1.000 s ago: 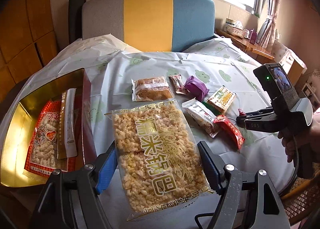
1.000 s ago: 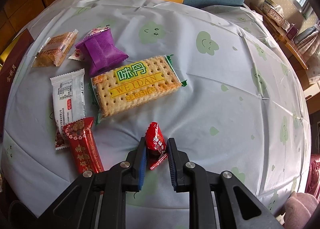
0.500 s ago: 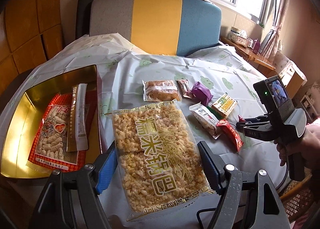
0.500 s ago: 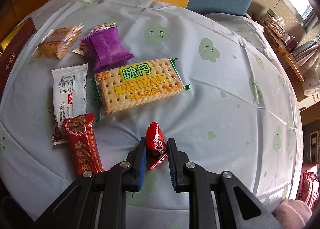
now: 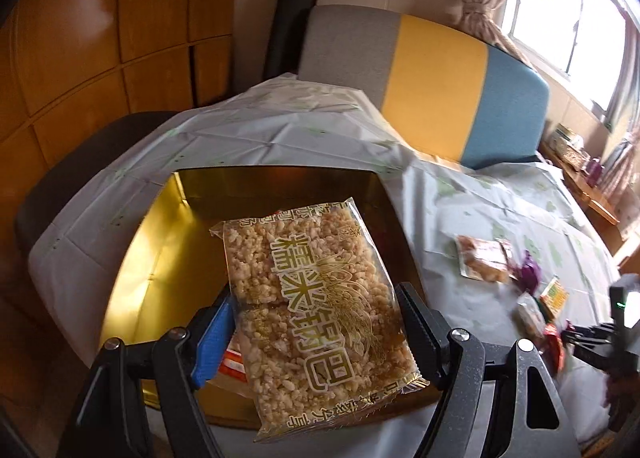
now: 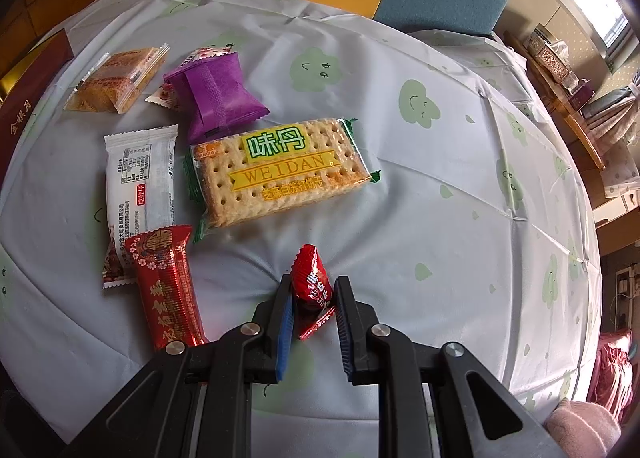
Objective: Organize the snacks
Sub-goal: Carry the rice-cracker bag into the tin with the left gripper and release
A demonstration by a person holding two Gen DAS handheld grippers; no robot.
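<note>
Left gripper (image 5: 316, 322) clamped wide on the rice cake bag (image 5: 312, 298) over the gold box (image 5: 160, 258); next, lower and release. Right gripper (image 6: 312, 298) pinched a red candy (image 6: 312, 282)

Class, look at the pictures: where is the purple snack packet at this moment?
In the right wrist view, the purple packet lies on the tablecloth, upper left, just above the Weidan cracker pack.

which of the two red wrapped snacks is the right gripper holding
The small red candy, pinched in the right gripper. The other red one, the long bar, lies loose on the tablecloth beside the white packet.
</note>
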